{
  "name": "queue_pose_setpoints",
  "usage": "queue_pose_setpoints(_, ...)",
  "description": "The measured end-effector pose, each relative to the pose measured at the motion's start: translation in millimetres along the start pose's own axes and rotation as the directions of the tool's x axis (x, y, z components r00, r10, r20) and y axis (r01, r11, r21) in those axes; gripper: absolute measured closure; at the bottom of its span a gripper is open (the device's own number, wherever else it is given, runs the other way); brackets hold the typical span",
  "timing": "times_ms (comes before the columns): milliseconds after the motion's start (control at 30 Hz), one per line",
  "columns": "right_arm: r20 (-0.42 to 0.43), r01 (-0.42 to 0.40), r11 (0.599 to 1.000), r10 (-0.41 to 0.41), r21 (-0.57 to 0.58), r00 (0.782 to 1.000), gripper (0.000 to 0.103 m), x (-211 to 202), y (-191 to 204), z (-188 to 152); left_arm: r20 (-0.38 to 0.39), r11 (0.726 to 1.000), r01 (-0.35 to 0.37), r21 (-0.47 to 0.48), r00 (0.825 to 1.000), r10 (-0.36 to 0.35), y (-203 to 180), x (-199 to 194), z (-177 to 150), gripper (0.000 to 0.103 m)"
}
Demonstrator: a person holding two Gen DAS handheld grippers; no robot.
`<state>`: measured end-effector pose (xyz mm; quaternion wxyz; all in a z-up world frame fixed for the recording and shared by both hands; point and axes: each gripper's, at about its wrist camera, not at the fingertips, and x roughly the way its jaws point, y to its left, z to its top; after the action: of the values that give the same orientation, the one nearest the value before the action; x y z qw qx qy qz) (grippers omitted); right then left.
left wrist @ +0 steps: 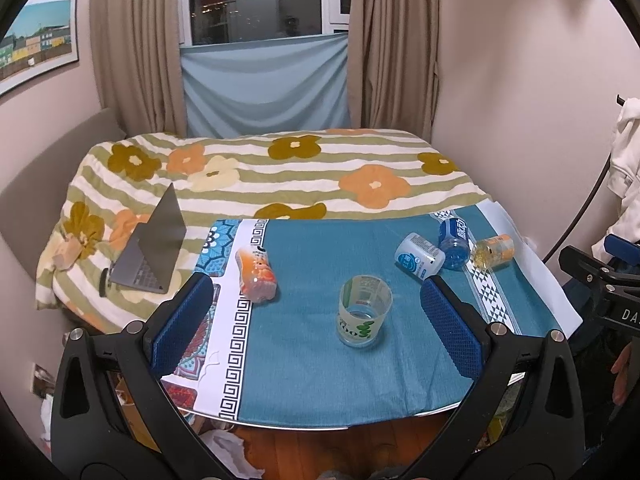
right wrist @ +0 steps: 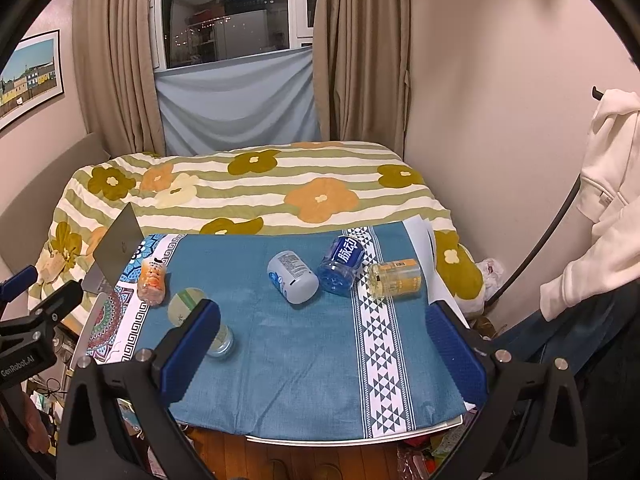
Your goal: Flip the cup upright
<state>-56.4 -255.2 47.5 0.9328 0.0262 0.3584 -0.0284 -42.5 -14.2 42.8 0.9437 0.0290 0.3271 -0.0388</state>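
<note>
A clear glass cup [left wrist: 365, 311] with green print stands upright, mouth up, on the teal tablecloth [left wrist: 320, 380]. My left gripper [left wrist: 316, 320] is open, its blue fingers [left wrist: 182, 322] apart on either side of the cup and nearer the table's front edge, not touching it. In the right wrist view the cup [right wrist: 188, 304] is partly hidden behind the left finger of my right gripper [right wrist: 324, 344]. That gripper is open and empty above the cloth's front right part.
An orange bottle [left wrist: 256, 276] lies left of the cup. A white bottle [left wrist: 418, 256], a blue bottle [left wrist: 454, 244] and a yellow jar [left wrist: 494, 250] lie at the back right. A laptop [left wrist: 154, 248] sits on the flowered bed [left wrist: 280, 176] behind.
</note>
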Motion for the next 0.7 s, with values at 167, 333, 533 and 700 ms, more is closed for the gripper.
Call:
queue_pose_setpoints(167,0.001,-0.001,1.0,0.001,0.001,1.0,0.0,-0.6,0.0,0.1,0.005,1.0,-0.004,0.002,1.0,0.004,-0.3,-2.2,0.0,0.0)
queue_pose_setpoints(333,0.004,-0.001,1.0,0.001,-0.001,1.0,0.0,-1.7,-0.1,0.7,0.012,1.0,-0.014,0.007,1.0,0.014,0.4,-5.4,-0.6,0.0)
queue_pose_setpoints(533,0.006,0.0,1.0,0.0,-0.001,1.0,0.0,-2.7,0.6,0.9,0.022,1.0,-0.031,0.001,0.999,0.031,2.8,-6.6,-0.3,0.0)
queue_pose_setpoints(700,0.005,0.0,1.0,0.0,-0.001,1.0,0.0,-2.5,0.3,0.5,0.023,0.999,-0.034,-0.002,0.999,0.034,2.4,-6.4,-1.0,0.0)
